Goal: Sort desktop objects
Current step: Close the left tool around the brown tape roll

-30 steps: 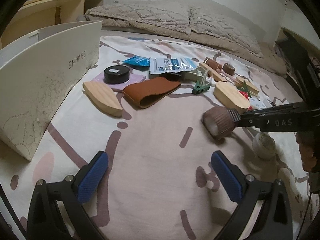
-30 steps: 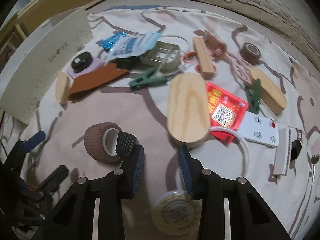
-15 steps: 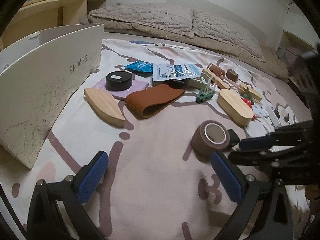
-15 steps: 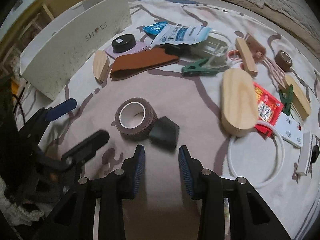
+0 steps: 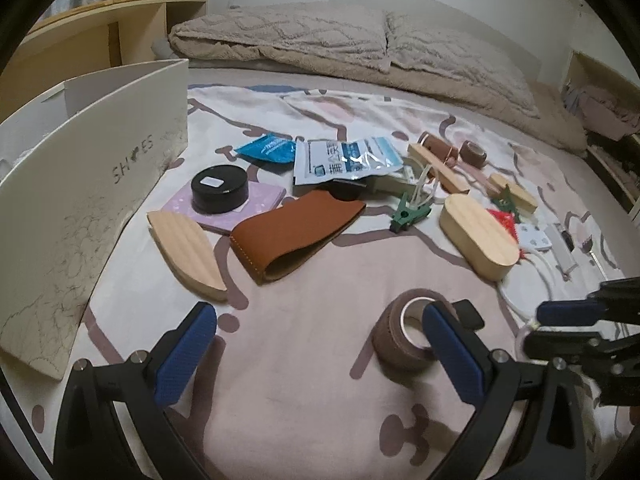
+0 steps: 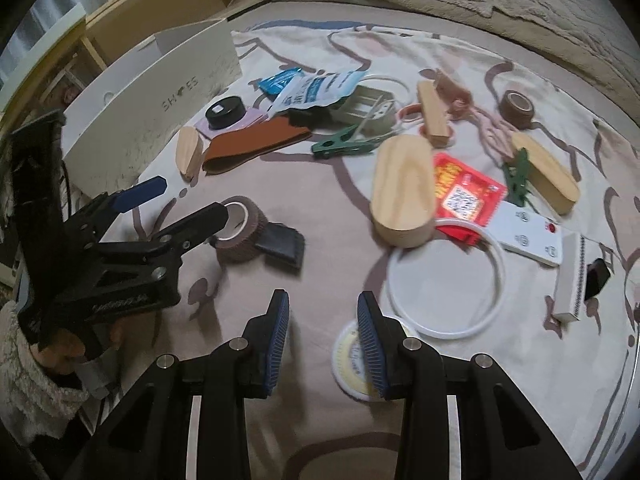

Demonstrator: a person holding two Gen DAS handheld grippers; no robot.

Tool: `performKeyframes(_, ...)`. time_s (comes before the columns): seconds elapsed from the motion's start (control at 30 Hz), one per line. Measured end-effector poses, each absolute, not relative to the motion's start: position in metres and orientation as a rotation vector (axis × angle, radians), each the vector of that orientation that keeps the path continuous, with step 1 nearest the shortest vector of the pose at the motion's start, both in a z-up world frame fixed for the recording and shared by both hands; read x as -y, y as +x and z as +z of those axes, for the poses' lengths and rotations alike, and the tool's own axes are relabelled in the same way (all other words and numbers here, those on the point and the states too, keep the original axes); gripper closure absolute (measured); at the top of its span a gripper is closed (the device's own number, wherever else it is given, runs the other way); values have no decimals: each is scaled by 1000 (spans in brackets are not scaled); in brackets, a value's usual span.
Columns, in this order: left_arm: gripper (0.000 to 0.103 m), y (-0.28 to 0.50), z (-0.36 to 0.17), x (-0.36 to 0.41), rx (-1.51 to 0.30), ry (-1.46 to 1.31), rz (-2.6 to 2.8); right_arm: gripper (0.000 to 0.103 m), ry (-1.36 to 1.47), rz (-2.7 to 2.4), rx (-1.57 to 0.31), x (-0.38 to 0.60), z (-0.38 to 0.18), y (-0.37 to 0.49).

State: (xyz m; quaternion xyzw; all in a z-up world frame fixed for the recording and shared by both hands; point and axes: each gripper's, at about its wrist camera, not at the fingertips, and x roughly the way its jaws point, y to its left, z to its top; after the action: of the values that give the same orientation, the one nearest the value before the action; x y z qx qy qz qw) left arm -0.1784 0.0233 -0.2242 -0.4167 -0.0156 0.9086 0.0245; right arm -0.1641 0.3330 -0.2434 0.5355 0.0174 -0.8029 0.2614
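Lying beside open left tongs [image 5: 316, 350]: brown tape roll [image 5: 402, 336]; right tongs [image 6: 323, 336] open, empty

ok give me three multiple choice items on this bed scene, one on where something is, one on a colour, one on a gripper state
1. Where does the black round tin sit?
A. on the lilac pad
B. inside the white shoe box
C. on the oval wooden box

2. What colour is the clothes peg next to the brown leather sleeve?
A. red
B. green
C. yellow

3. How are the left gripper jaws?
A. shut on the brown tape roll
B. shut on nothing
C. open with nothing between the pads

Answers
1. A: the tin rests on top of the pad, beside the white shoe box.
2. B: the peg is dark green in both views.
3. C: the blue pads stand wide apart, and the brown tape roll lies on the cover behind the right-hand pad, not clamped.
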Motion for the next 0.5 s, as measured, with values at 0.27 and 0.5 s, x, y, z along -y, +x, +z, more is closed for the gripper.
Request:
performKeyframes(0.27,0,-172,-247,-23,4,-1373,2784,65,1449,-2240,60,-361,-246,-166)
performKeyframes(0.5,1,-167,-247,-18,74,-1364,2752,65,1451,-2258,83,-367,-249,-163)
